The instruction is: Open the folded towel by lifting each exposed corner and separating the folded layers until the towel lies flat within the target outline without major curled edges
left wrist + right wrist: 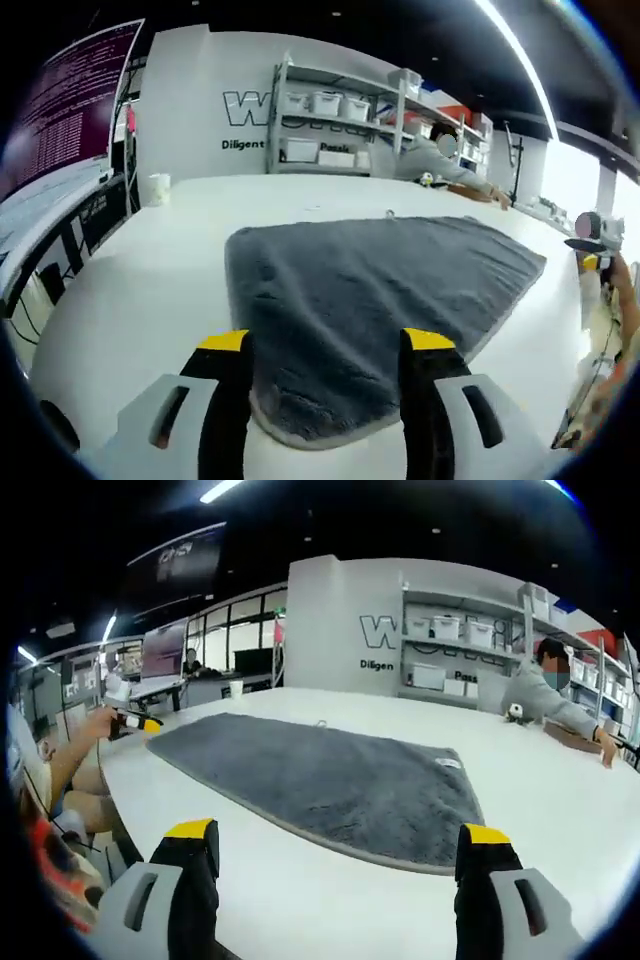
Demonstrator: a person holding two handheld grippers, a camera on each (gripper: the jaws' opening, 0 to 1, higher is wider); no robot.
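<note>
Two yellow-tipped jaws of the left gripper (328,345) stand wide apart at six o'clock in the left gripper view, straddling the near rounded corner of the grey towel (370,290) without closing on it. At ten o'clock a monitor (70,105) shows lines of pale text on purple, too small to read. On the white wall (190,90) at twelve o'clock a large letter "W" begins a word cut off by shelving (335,115), with "Diligent" in small print beneath. The towel is plush, pile-textured, edged with a paler hem, and lies spread on the smooth white table (140,290), running off toward two o'clock.

In the right gripper view the left gripper shows at nine o'clock in a person's hand (95,730), touching the towel's far corner. The wall reads "W" and "Diligen". A small white label (449,763) sits near the towel's corner at three o'clock. The right gripper (340,842) at six o'clock gapes wide, holding nothing, just short of the towel's near hem.
</note>
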